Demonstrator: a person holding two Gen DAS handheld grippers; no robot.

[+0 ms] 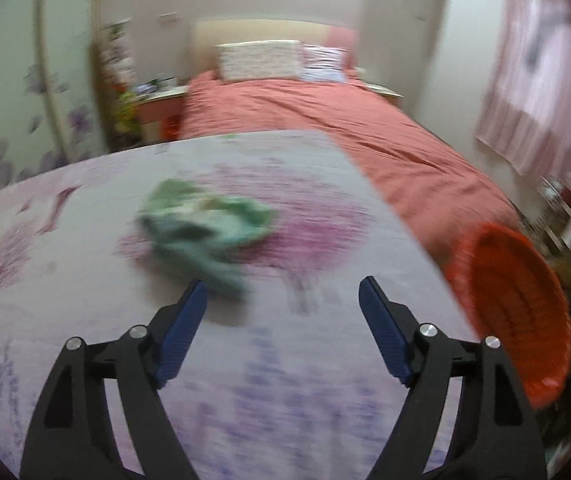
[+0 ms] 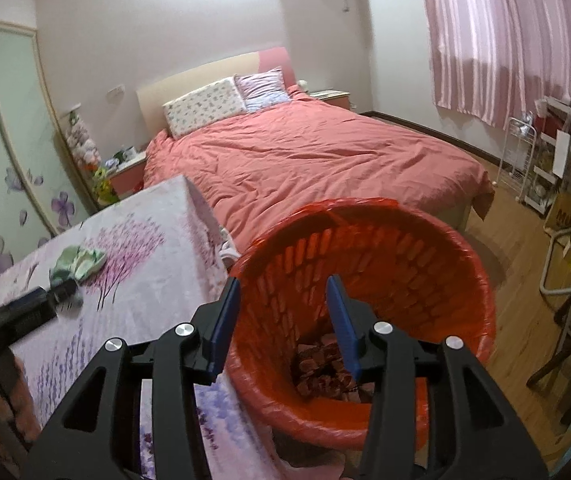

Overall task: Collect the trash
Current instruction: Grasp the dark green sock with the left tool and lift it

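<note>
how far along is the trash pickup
Done: some trash already lies in the red bin. In hand: nothing. The right gripper hangs open over the bin, and the left gripper, jaws wide, is near the green wad on the table. Left: grab the wad and bin it.

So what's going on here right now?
A person with a gripper in each hand is clearing trash off a table with a floral cloth. The left gripper is open just short of a crumpled green wrapper lying on the table, with nothing between its fingers yet. The right gripper is open and empty over the red bin beside the table, which already has some trash at the bottom.
</note>
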